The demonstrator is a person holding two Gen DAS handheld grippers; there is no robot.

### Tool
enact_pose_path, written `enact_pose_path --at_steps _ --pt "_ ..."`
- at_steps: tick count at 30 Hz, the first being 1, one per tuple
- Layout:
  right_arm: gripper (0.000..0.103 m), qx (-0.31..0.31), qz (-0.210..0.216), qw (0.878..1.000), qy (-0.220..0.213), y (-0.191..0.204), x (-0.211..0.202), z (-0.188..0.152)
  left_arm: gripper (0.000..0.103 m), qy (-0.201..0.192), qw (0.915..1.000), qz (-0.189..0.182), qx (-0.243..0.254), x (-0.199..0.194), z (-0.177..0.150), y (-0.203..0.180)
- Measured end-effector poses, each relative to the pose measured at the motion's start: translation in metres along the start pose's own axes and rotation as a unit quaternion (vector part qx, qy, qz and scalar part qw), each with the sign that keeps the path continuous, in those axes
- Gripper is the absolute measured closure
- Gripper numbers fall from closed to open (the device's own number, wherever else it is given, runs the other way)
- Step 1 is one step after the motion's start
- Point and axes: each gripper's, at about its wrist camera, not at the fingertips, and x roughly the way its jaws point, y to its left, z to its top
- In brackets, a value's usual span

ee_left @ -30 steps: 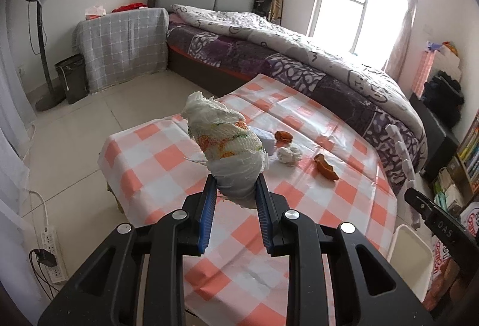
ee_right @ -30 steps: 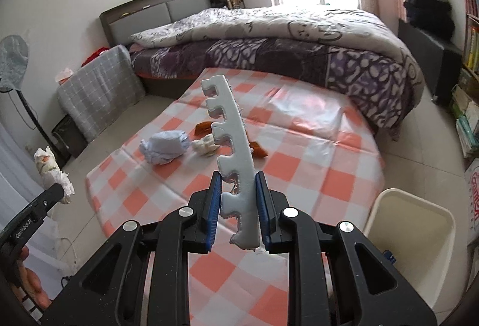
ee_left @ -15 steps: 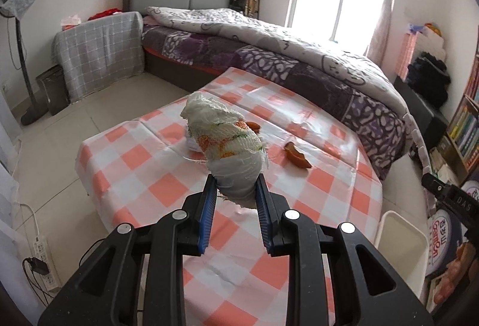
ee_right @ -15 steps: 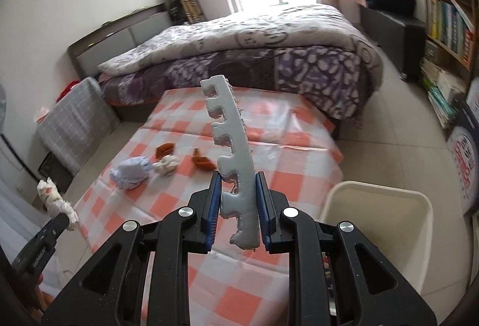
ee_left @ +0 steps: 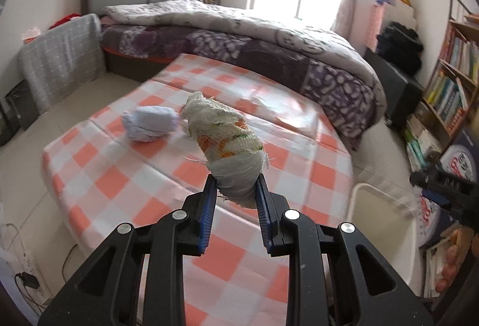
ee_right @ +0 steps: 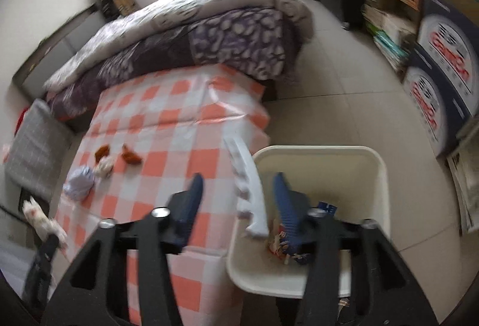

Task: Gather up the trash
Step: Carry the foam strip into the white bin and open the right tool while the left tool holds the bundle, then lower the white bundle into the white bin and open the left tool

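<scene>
Right wrist view is motion-blurred, and the wrappers deep in the cream bin (ee_right: 317, 155) are hard to make out. Its right tool (ee_right: 238, 200), tilted downward, is opening, with the white notched foam strip (ee_right: 250, 191) loose between its jaws over the bin's rim. Left tool (ee_left: 235, 203), angled down above the checked counter (ee_left: 125, 176), stays clenched on a gauze-wrapped bundle (ee_left: 230, 143).

Bin (ee_right: 317, 152) beside table (ee_right: 167, 128), before bed (ee_right: 209, 35)
</scene>
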Motion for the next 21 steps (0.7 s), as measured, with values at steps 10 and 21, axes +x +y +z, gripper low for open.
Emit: enact_pose_path --at_steps 10,21 --pt "0.035 0.101 -0.001 0.995 -0.016 -0.064 -0.008 0.022 0.076 0.039 0.9955 -0.074 0.044 0.015 -0.017 -0.065" --pt "0.031 0.151 0.007 0.988 -0.022 -0.098 -0.011 0.031 0.076 0.100 0.9759 -0.180 0.071 0.027 -0.035 -0.135"
